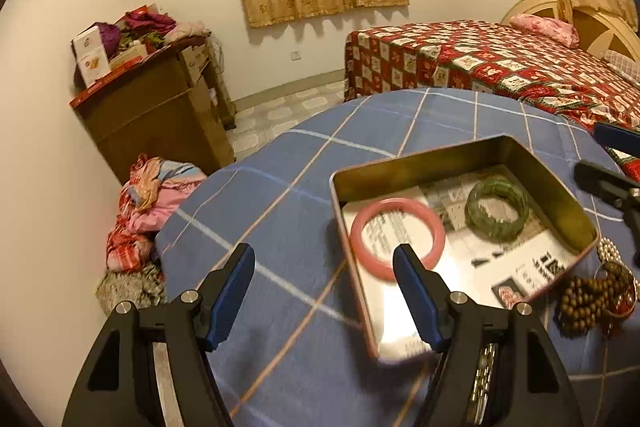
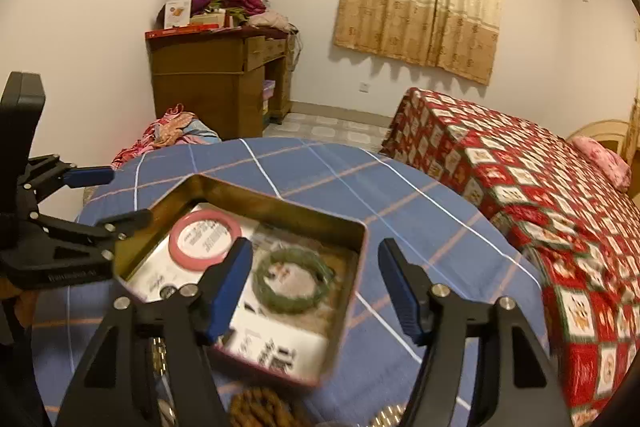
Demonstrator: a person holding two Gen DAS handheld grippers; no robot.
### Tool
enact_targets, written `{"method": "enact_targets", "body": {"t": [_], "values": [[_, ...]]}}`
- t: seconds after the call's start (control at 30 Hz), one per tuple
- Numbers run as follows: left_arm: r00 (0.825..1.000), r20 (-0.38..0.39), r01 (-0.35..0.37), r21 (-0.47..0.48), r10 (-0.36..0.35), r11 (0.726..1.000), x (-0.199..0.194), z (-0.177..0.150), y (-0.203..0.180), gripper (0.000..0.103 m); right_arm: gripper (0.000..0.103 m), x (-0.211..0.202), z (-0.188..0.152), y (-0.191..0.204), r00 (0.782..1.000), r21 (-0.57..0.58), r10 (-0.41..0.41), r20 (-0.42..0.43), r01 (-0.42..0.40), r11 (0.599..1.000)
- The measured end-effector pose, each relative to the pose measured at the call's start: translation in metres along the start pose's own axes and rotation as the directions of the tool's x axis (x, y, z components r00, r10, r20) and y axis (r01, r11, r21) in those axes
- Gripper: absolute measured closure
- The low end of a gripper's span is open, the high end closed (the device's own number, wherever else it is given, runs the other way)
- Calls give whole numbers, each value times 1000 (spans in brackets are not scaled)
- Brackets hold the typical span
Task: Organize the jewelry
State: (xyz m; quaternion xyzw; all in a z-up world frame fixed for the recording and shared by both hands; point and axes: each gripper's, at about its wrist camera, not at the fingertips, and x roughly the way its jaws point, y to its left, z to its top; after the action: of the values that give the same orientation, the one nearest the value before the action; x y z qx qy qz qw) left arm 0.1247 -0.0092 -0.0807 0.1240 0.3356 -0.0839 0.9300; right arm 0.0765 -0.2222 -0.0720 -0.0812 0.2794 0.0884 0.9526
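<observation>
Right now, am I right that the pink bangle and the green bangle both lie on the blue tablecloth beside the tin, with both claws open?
Not quite: the pink bangle and green bangle lie inside the tin, as the left wrist view shows. Both claws, left and right, are indeed open.

black gripper [image 1: 324, 291], blue pads, seemingly silver bolts

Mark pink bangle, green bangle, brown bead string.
Pink round bangle [image 1: 434, 223], left wrist view, right side of ring.
Green round bangle [image 2: 316, 293], right wrist view, lower right band.
Brown wooden bead string [image 1: 584, 301], left wrist view, middle of pile.

Warm indoor light — blurred, fisheye-warped
</observation>
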Motion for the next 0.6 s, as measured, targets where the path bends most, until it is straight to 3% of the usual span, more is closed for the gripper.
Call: {"method": "enact_targets", "body": {"t": [0.3, 0.6], "values": [[999, -30, 30, -26, -31, 999, -29, -36, -11, 31, 33, -25, -35, -19, 997, 104, -69, -43, 73, 992], [993, -62, 99, -24, -101, 995, -54, -57, -39, 31, 29, -39, -70, -22, 987, 102, -119, -110, 130, 986]]}}
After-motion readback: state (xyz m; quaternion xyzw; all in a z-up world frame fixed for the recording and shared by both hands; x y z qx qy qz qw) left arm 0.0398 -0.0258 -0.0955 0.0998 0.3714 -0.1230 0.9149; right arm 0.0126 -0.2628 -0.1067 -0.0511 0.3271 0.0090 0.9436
